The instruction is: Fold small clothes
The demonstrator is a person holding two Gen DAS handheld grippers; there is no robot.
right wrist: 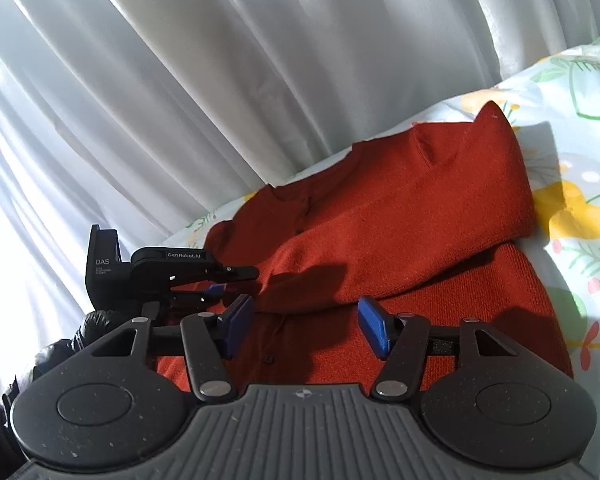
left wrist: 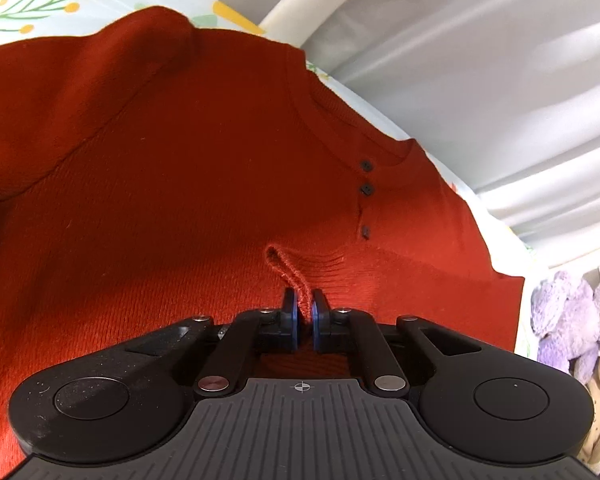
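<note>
**Rust-red knitted sweater half folded, cuff pinched in the left jaws**

Rust-red knitted sweater [left wrist: 172,168] with small dark buttons [left wrist: 366,189] at the neck lies spread on a pale floral-print bedsheet [right wrist: 572,216], filling the space ahead of both tools. The left gripper [left wrist: 305,305] has its blue-padded jaws clenched on a ribbed sleeve cuff [left wrist: 288,270], which rises just ahead of the pads, with the button placket beyond and to the right. The right gripper [right wrist: 306,326] hangs with its jaws released and wide apart over the lower body of the garment; a sleeve lies folded across the chest just beyond them. White curtains [right wrist: 220,80] hang behind.

The knit looks soft, light and limp, likely to sag and stretch rather than slip, so the firmer ribbed edges, cuff, hem or shoulder seam, seem the best holds.
</note>
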